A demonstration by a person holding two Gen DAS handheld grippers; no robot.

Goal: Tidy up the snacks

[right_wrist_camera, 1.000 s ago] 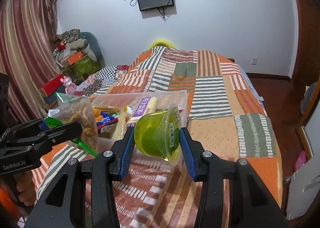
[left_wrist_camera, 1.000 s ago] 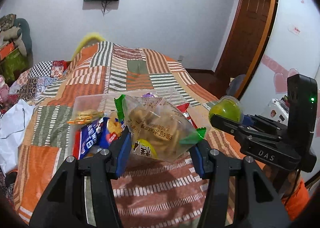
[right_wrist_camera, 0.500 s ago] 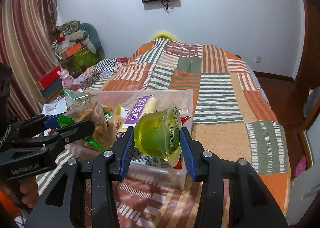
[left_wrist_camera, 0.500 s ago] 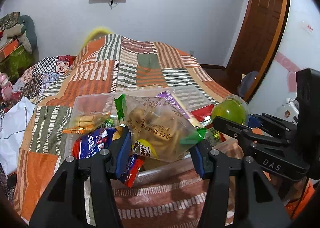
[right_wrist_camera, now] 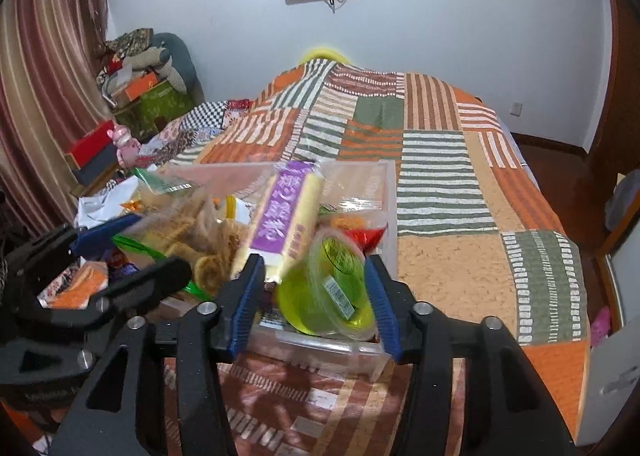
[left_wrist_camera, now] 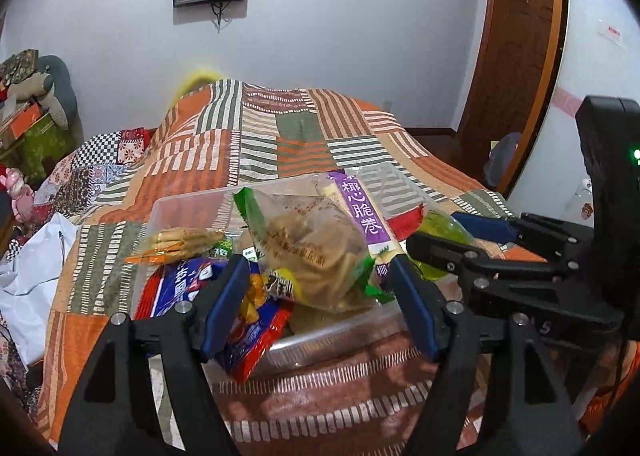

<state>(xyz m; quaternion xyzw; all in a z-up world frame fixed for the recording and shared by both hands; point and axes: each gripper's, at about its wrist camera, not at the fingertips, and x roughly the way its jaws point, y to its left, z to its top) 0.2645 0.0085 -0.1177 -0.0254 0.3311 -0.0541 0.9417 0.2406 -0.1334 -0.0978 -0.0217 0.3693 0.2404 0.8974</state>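
Observation:
A clear plastic box (left_wrist_camera: 188, 204) of snacks sits on the bed. My left gripper (left_wrist_camera: 318, 296) hangs over its near edge with its jaws opening. A clear bag of crackers (left_wrist_camera: 316, 248) with green ends lies between the blue pads, resting on the other packets, and gaps show on both sides. My right gripper (right_wrist_camera: 312, 292) is over the box's right end (right_wrist_camera: 386, 192), jaws opening too. A green jelly cup (right_wrist_camera: 328, 288) sits blurred and tipped between its pads, clear of the left one. A purple wafer pack (right_wrist_camera: 288, 208) leans behind it.
The bed carries an orange, green and white patchwork quilt (right_wrist_camera: 440, 160). A blue and red packet (left_wrist_camera: 180, 284) hangs over the box's front. White cloth (left_wrist_camera: 32, 256) lies at the left edge. Boxes and soft toys (right_wrist_camera: 140, 96) pile up by the curtain. A wooden door (left_wrist_camera: 512, 56) stands at the right.
Both grippers came forward and down over the box. Their jaws widened, letting go of the cracker bag and the jelly cup, which has tipped over towards the box.

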